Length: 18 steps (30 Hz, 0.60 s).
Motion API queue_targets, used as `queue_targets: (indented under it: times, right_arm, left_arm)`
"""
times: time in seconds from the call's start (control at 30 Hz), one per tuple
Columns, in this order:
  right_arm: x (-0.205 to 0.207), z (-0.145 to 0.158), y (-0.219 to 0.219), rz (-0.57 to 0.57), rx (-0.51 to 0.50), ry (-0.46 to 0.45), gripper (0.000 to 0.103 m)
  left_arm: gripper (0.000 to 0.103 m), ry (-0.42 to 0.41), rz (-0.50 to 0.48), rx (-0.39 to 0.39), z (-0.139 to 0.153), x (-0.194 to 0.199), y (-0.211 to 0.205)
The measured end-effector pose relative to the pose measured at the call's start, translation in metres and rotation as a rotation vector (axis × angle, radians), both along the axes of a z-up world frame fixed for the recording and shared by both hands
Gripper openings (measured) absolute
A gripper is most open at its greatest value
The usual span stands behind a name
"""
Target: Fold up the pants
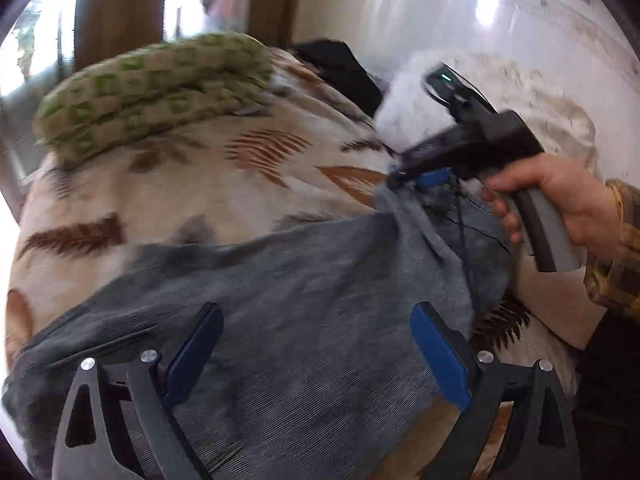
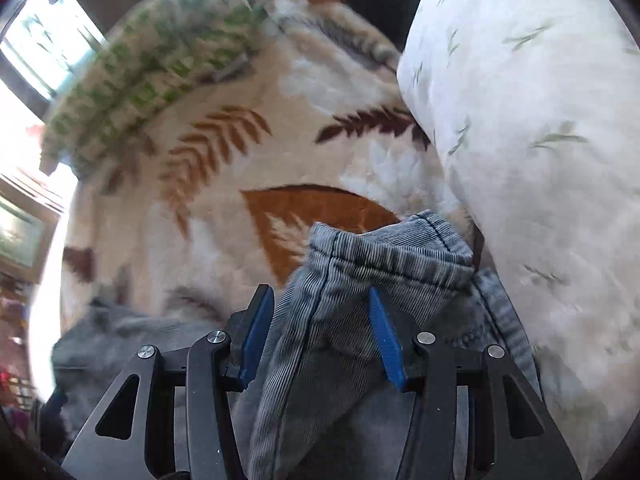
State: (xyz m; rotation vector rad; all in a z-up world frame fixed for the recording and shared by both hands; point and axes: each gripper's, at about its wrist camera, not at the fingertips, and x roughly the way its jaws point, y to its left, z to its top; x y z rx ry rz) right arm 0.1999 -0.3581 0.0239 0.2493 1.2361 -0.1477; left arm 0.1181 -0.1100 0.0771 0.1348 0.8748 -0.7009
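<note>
Your right tongs [image 2: 320, 334] are pinching a bunched hem of the grey pants [image 1: 304, 300], lifted a bit off the bed. Your left tongs [image 1: 316, 354] are spread wide above the flat part. Pants lie on the leaf-print blanket [image 1: 180, 184], pillow [image 2: 532, 120] just beside them.

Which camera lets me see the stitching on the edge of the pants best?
The right wrist view. There the hem of the gray corduroy pants fills the middle, sharp and close, held between the right gripper fingers, with stitching and ribbed cloth plain. The left wrist view shows a wide, blurry spread of the pants, with that edge small under the right gripper.
</note>
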Motion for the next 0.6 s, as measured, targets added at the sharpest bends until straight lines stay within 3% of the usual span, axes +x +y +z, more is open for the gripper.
queue_targets:
  times: [0.03,0.07,0.17,0.4,0.5,0.6]
  right_arm:
    - [0.001,-0.002,0.001,0.009,-0.030,0.002,0.021]
    - [-0.003,-0.001,-0.001,0.013,-0.035,-0.015,0.012]
    - [-0.028,0.021,-0.006,0.056,-0.040,-0.099,0.010]
    - [-0.091,0.073,-0.031,0.122,-0.119,-0.143,0.010]
    - [-0.124,0.078,-0.040,0.141,-0.152,-0.119,0.010]
    - [-0.144,0.063,-0.050,0.132,-0.186,-0.075,0.010]
  left_arm:
    - [0.093,0.030,-0.023,0.004,-0.006,0.005,-0.015]
    - [0.090,0.049,-0.037,0.008,-0.009,0.008,-0.025]
    - [0.090,0.064,-0.078,0.003,-0.011,0.015,-0.044]
    - [0.090,0.085,-0.114,0.013,-0.015,0.026,-0.067]
    - [0.090,0.125,-0.102,0.024,-0.019,0.037,-0.068]
    - [0.090,0.147,-0.100,0.044,-0.029,0.040,-0.075]
